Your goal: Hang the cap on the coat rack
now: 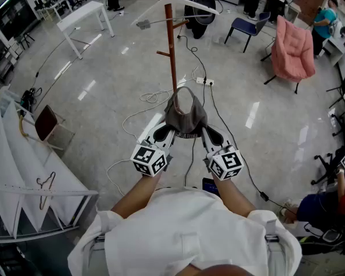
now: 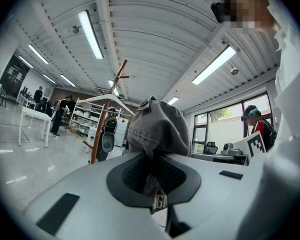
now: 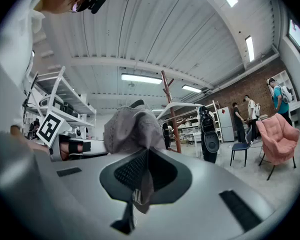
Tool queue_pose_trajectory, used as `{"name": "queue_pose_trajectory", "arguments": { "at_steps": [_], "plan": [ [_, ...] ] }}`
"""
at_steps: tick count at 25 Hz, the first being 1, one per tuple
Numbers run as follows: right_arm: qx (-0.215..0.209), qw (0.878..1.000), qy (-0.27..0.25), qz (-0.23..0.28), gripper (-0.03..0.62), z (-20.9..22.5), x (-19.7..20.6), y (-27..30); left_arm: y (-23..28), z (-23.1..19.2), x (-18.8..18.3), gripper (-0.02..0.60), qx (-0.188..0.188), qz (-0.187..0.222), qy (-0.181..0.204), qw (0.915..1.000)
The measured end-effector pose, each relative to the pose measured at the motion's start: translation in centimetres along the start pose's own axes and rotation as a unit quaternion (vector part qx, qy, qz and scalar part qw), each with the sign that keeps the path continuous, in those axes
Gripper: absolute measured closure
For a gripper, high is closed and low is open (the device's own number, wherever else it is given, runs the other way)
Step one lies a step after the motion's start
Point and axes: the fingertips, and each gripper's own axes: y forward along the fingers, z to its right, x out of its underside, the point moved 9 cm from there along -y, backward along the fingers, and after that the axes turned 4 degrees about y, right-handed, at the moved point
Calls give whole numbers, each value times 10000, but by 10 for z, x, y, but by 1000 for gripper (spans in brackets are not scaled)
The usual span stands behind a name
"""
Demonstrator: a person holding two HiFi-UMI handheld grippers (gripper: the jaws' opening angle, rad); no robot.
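A grey cap (image 1: 186,115) hangs between my two grippers, held out in front of me above the floor. My left gripper (image 1: 168,132) is shut on its left edge, and the cap (image 2: 157,129) bulges up over the closed jaws in the left gripper view. My right gripper (image 1: 204,132) is shut on the right edge of the cap (image 3: 132,130). The red-brown coat rack (image 1: 172,45) stands just beyond the cap, with short pegs and a white hanger (image 1: 178,7) on it. The rack (image 2: 107,114) shows left of the cap in the left gripper view, and the rack (image 3: 171,114) stands right of it in the right gripper view.
White cables and a power strip (image 1: 204,81) lie on the floor by the rack's base. A pink chair (image 1: 292,49), a blue chair (image 1: 248,26) and a white table (image 1: 83,19) stand farther off. A white garment rack (image 1: 29,171) is at my left. People stand at the back right.
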Motion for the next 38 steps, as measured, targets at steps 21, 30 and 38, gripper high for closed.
{"name": "queue_pose_trajectory", "arguments": {
  "at_steps": [21, 30, 38],
  "plan": [
    [-4, 9992, 375, -101, 566, -69, 45, 38, -62, -67, 20, 555, 360, -87, -418, 9984],
    [224, 9991, 328, -159, 566, -114, 55, 34, -93, -89, 24, 554, 865, -142, -633, 9941],
    [571, 9977, 252, -248, 566, -81, 63, 18, -49, -75, 45, 555, 1301, -226, -795, 9880]
  ]
}}
